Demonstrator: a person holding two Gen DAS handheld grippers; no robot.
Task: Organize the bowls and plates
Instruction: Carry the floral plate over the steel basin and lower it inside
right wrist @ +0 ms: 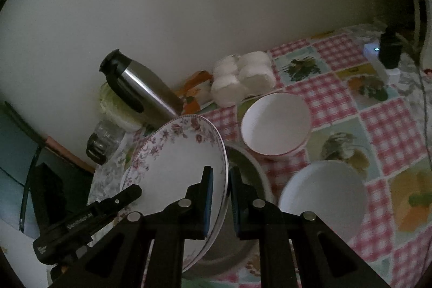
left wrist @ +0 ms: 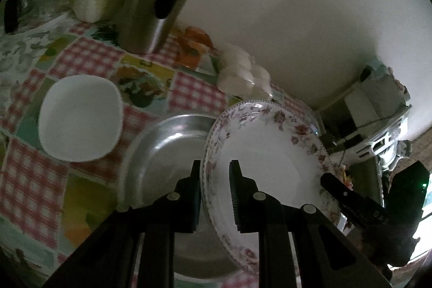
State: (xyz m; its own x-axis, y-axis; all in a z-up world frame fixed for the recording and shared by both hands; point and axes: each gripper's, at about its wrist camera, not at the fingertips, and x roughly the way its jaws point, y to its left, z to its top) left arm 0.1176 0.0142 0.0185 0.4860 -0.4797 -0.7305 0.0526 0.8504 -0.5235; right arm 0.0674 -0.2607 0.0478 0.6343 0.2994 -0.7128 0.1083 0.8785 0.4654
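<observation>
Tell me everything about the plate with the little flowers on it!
The flowered plate is round and white, looks like glazed ceramic, with pink-purple blossoms and a beaded edge around its rim. It is tilted up on edge, not lying flat, above the shiny metal pan on the checkered tablecloth. The left tongs straddle its rim on one side and the right tongs straddle it on the opposite side. It looks whole and clean. Whether its lower edge touches the pan is hidden.

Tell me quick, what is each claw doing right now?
Left gripper: shut on the rim of the flowered plate.
Right gripper: shut on the opposite rim of the same plate, which is tilted up over a metal pan.
</observation>
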